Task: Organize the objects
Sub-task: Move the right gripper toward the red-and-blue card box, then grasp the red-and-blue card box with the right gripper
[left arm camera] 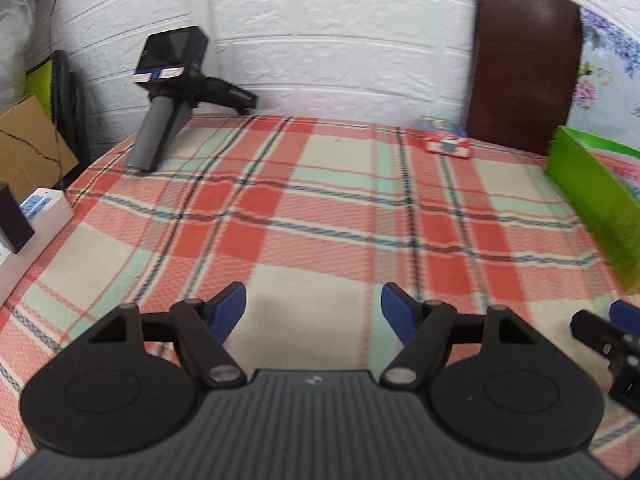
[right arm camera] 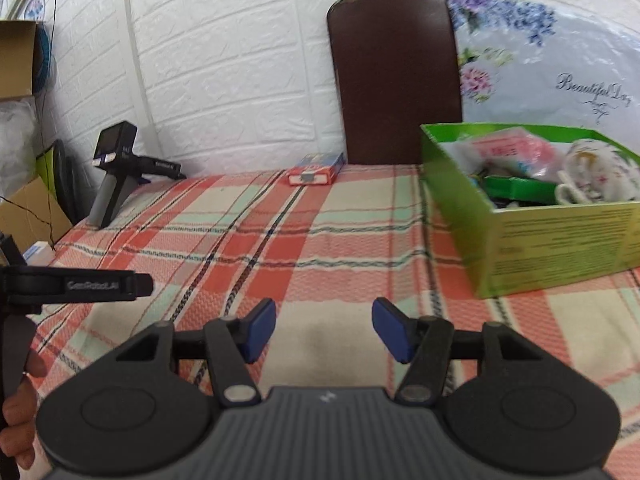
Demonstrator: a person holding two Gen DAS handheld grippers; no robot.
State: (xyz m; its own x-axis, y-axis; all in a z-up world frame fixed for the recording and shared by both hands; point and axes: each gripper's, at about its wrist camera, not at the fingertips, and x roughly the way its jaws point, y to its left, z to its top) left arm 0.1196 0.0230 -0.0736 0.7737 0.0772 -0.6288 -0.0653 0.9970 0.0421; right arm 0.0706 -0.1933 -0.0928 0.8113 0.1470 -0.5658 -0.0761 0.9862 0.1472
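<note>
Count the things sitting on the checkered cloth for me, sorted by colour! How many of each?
Green: 1, the open box full of stuff
Red and blue: 1, the small flat box by the brown chair back
Black and grey: 1, the spare gripper tool at the far left
Total: 3

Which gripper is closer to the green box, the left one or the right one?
Right. The right gripper hovers over the tablecloth just beside the green box, at its front-left corner. The left gripper is farther out, on the right gripper's other side.
</note>
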